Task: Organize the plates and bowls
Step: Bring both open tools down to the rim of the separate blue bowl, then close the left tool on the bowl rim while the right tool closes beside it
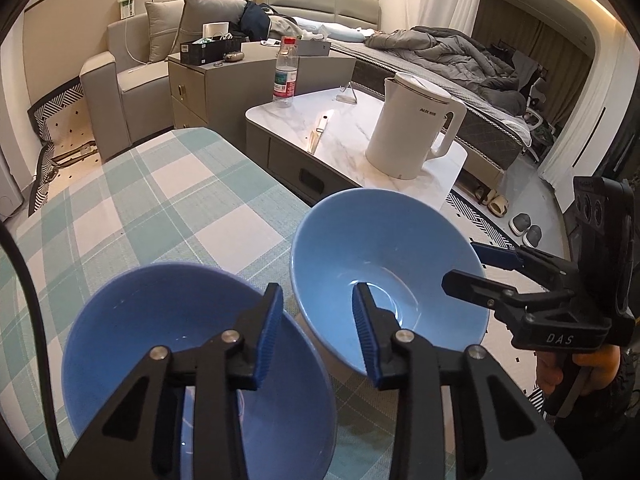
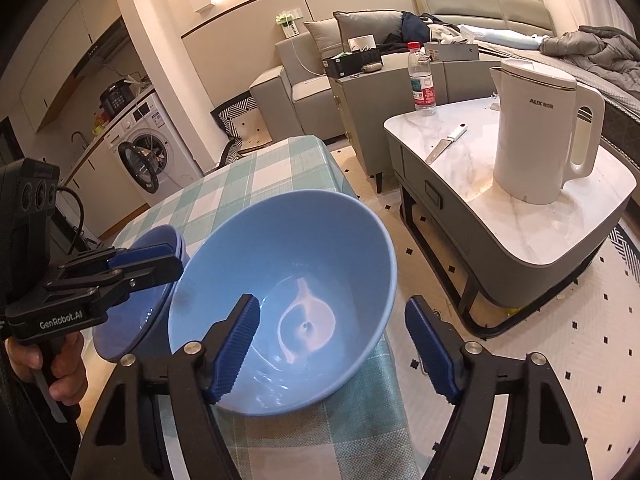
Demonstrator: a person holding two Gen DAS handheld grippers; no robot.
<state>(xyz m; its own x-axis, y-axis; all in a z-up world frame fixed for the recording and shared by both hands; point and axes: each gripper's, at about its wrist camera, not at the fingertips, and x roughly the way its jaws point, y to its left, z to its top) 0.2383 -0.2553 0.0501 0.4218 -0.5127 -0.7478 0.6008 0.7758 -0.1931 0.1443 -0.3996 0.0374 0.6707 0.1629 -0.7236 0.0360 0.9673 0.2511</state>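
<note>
Counter [image 1: 160, 208] carries a lighter bowl [image 2: 304, 248] beside a darker bowl [image 1: 160, 320]. Right tool [image 2: 332, 308] gapes astride the lighter rim, gripping nothing. Left tool [image 1: 317, 300] is narrowed at the darker rim, hard to tell if it's biting. I'd seat pads deep before squeezing.

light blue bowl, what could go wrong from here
1. The light blue bowl sits near the edge of the checked tablecloth. The right gripper has its fingers either side of the rim but not clamped, so a nudge could push the bowl off.
2. The dark blue bowl is close beside it, so lifting either may knock the other.
</note>
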